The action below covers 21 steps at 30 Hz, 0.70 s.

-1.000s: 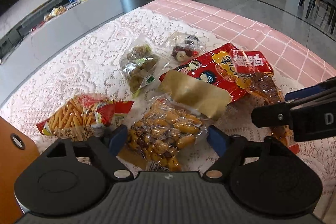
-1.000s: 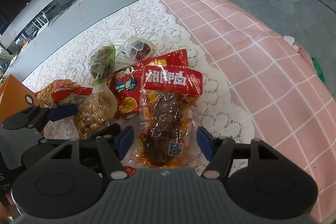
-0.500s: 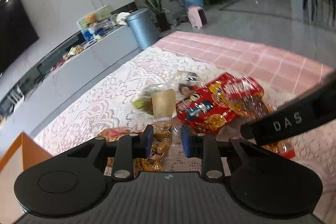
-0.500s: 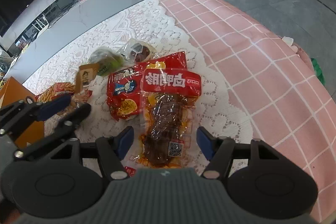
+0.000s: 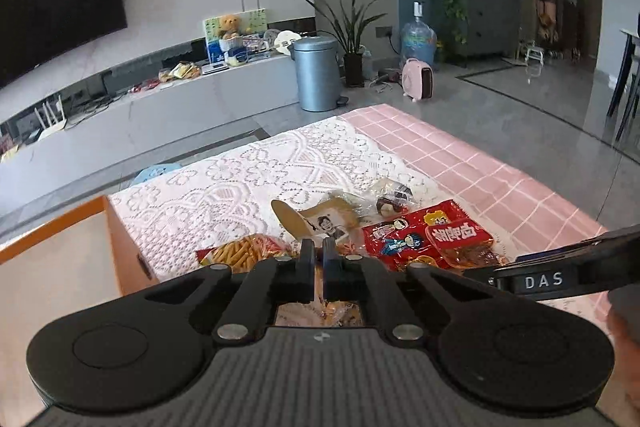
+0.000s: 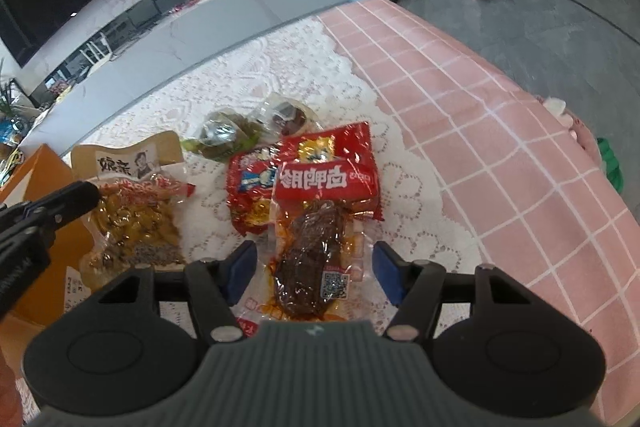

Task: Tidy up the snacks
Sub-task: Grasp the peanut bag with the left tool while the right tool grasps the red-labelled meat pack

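Our left gripper (image 5: pixel 316 263), angled down, has just clenched on the nut pack (image 6: pixel 136 223), lifted. Right gripper (image 6: pixel 314 269), tilted steeply, hangs released over the meat pack (image 6: pixel 316 247).

Both grippers are black with round side discs, silver screws and ribbed grey bodies; the right gripper (image 6: pixel 314 273) has blue pads, white "DAS" lettering.

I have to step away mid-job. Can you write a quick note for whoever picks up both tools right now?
Left tool: shut on the clear kraft-topped bag of yellow-brown snacks, which looks lifted beside the orange box.
Right tool: open, hovering over the clear red-topped pack of dark braised meat, not gripping.
On the lace cloth: fries bag, red cartoon bag, green bag.
Done: first bag grasped. Left: box everything.
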Tool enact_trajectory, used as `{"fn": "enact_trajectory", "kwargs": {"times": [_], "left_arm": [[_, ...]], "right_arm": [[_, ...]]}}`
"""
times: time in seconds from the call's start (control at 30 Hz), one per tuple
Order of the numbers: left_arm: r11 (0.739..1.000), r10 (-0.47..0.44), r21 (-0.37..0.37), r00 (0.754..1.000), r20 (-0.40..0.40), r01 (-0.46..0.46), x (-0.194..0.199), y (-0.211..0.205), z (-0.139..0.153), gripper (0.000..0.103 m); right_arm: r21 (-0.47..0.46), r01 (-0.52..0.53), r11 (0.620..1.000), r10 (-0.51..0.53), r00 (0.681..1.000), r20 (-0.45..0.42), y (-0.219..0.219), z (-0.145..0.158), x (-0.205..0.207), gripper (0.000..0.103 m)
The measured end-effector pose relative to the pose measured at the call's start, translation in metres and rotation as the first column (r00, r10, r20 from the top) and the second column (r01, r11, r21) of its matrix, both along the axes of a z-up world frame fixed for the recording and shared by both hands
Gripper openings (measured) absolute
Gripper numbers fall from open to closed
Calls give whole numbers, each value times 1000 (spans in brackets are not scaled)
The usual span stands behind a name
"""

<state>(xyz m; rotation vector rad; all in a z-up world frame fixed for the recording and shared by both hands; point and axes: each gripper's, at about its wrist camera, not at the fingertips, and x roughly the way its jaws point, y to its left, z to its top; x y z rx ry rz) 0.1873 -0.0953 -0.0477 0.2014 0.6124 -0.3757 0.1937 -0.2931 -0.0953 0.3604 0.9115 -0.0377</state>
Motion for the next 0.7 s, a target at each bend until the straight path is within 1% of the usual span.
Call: {"fn": "enact_trajectory", "kwargs": {"times": [0.07, 0.13, 0.23, 0.3, 0.33, 0.37, 0.47, 0.5, 0.6, 0.7], "left_arm": [[1000, -1, -22, 1000, -16, 0, -5, 5, 7, 3], [998, -11, -65, 999, -46, 8, -12, 13, 14, 3], [991, -21, -130, 995, -92, 9, -20, 22, 18, 3], [990, -22, -144, 991, -134, 3, -24, 23, 15, 3], [989, -28, -147, 987, -160, 5, -26, 24, 13, 3], [990, -32, -144, 983, -180, 6, -28, 23, 10, 3], [991, -37, -133, 970, -240, 5, -35, 24, 2, 3], [991, -37, -135, 966, -257, 2, -37, 25, -1, 3], [993, -32, -120, 954, -297, -4, -42, 26, -7, 3], [992, -42, -123, 950, -309, 4, -44, 25, -6, 2]], "right_arm": [[-11, -15, 1000, 15, 1000, 25, 4, 5, -4, 61], [-8, -39, 999, 39, 998, 46, 7, 10, -10, 61], [44, -92, 995, 88, 993, 83, 10, 17, -20, 61], [85, -126, 988, 118, 989, 86, 16, 18, -25, 61], [86, -141, 986, 135, 988, 79, 20, 18, -27, 61], [66, -152, 986, 148, 987, 62, 26, 18, -29, 61], [-34, -162, 986, 161, 987, -11, 43, 15, -31, 61], [-36, -173, 984, 172, 985, -27, 45, 15, -32, 61], [20, -225, 974, 226, 972, -70, 49, 12, -39, 61], [28, -256, 966, 258, 960, -112, 55, 9, -43, 61]]}}
